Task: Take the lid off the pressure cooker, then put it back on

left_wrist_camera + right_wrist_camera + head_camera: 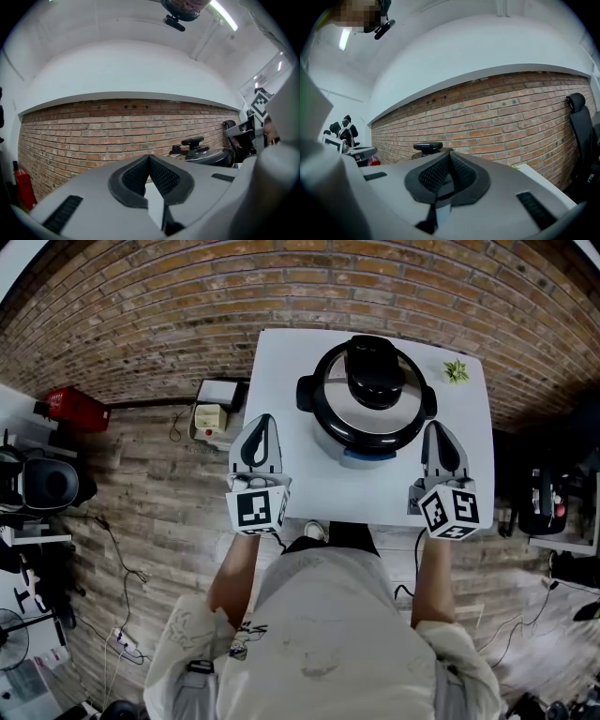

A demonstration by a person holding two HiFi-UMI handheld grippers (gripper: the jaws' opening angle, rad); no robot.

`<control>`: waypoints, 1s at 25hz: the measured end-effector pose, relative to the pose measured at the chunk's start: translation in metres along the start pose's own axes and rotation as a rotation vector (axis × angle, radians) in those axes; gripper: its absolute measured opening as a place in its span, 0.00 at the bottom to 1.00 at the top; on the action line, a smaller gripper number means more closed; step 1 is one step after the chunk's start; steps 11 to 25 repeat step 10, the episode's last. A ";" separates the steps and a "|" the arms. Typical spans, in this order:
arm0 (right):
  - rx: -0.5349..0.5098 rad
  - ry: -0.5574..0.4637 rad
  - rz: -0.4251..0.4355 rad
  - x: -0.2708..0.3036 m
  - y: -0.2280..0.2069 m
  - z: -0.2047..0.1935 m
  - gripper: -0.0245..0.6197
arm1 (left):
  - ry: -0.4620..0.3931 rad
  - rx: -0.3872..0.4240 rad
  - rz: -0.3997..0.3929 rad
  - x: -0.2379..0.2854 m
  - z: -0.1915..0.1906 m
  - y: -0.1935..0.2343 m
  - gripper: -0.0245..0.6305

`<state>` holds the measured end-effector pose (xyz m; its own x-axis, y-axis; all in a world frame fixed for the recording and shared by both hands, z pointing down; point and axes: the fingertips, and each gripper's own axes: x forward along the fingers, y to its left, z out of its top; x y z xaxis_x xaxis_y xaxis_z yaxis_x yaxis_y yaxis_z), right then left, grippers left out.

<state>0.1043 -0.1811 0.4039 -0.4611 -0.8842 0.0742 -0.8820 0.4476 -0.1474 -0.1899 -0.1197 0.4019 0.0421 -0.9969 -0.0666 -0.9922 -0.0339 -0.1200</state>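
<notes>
White table (281, 362) bears the pressure cooker (367, 454), its lid (373, 381) seated on top, which fits either a lid not lifted or one replaced. The left gripper (262, 422) and right gripper (435, 427) flank it, both closed and empty.

You have no word or number here that can be read. The white cube at your left (257, 510) and the white cube at your right (449, 510) carry only black square marker patterns, no letters. The small blue patch (361, 455) on the black and silver round pressure cooker (370, 399) may be a label, too small to read. The dark print (246, 638) on your pale shirt (319, 615) is illegible.
</notes>
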 end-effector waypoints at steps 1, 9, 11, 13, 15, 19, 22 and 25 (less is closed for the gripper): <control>0.003 0.000 0.003 0.000 0.000 0.000 0.06 | 0.002 -0.001 -0.001 0.000 0.000 0.000 0.06; -0.003 -0.004 0.026 0.001 0.005 0.007 0.06 | 0.001 -0.012 -0.003 0.000 0.003 -0.001 0.06; -0.005 -0.004 0.028 0.001 0.006 0.008 0.06 | 0.000 -0.012 -0.004 0.000 0.003 -0.002 0.06; -0.005 -0.004 0.028 0.001 0.006 0.008 0.06 | 0.000 -0.012 -0.004 0.000 0.003 -0.002 0.06; -0.005 -0.004 0.028 0.001 0.006 0.008 0.06 | 0.000 -0.012 -0.004 0.000 0.003 -0.002 0.06; -0.005 -0.004 0.028 0.001 0.006 0.008 0.06 | 0.000 -0.012 -0.004 0.000 0.003 -0.002 0.06; -0.005 -0.004 0.028 0.001 0.006 0.008 0.06 | 0.000 -0.012 -0.004 0.000 0.003 -0.002 0.06; -0.005 -0.004 0.028 0.001 0.006 0.008 0.06 | 0.000 -0.012 -0.004 0.000 0.003 -0.002 0.06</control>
